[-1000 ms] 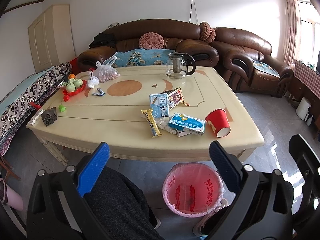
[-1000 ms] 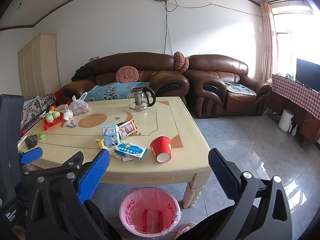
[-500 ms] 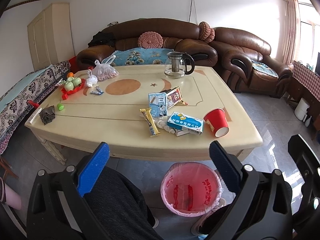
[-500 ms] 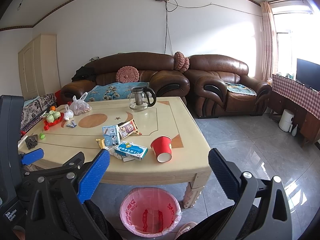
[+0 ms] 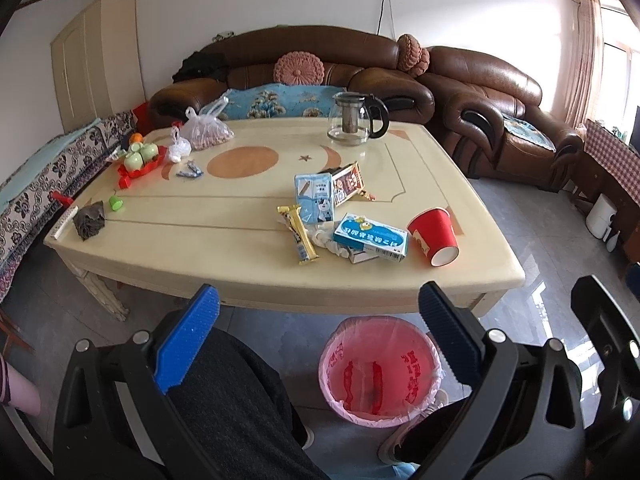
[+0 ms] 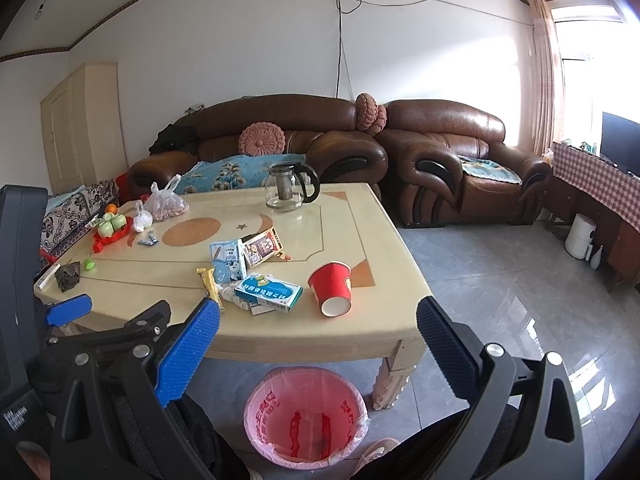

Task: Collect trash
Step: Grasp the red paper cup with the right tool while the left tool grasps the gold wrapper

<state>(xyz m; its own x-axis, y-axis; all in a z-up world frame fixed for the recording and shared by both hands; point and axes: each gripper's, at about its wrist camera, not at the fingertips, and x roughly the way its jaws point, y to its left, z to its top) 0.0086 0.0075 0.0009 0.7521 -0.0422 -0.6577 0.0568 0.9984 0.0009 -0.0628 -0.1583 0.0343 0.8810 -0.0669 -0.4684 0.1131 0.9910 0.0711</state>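
Trash lies near the front of the cream table (image 5: 200,236): a tipped red paper cup (image 5: 434,235) (image 6: 332,288), a blue box (image 5: 370,237) (image 6: 269,291), a yellow wrapper (image 5: 299,233) (image 6: 209,282), a light blue carton (image 5: 314,197) (image 6: 229,260) and a red printed pack (image 5: 347,182) (image 6: 264,246). A bin with a pink liner (image 5: 380,368) (image 6: 306,416) stands on the floor in front of the table. My left gripper (image 5: 318,336) and right gripper (image 6: 318,336) are both open and empty, held back from the table above the bin.
A glass kettle (image 5: 356,125), a plastic bag of nuts (image 5: 206,130), a red tray with green cups (image 5: 140,158) and a dark crumpled scrap (image 5: 90,220) also sit on the table. Brown sofas (image 6: 452,160) stand behind it. A person's dark-clad leg (image 5: 232,408) is below my left gripper.
The left wrist view has shifted slightly, so the table and bin sit a little further left and lower. Both grippers stay open.
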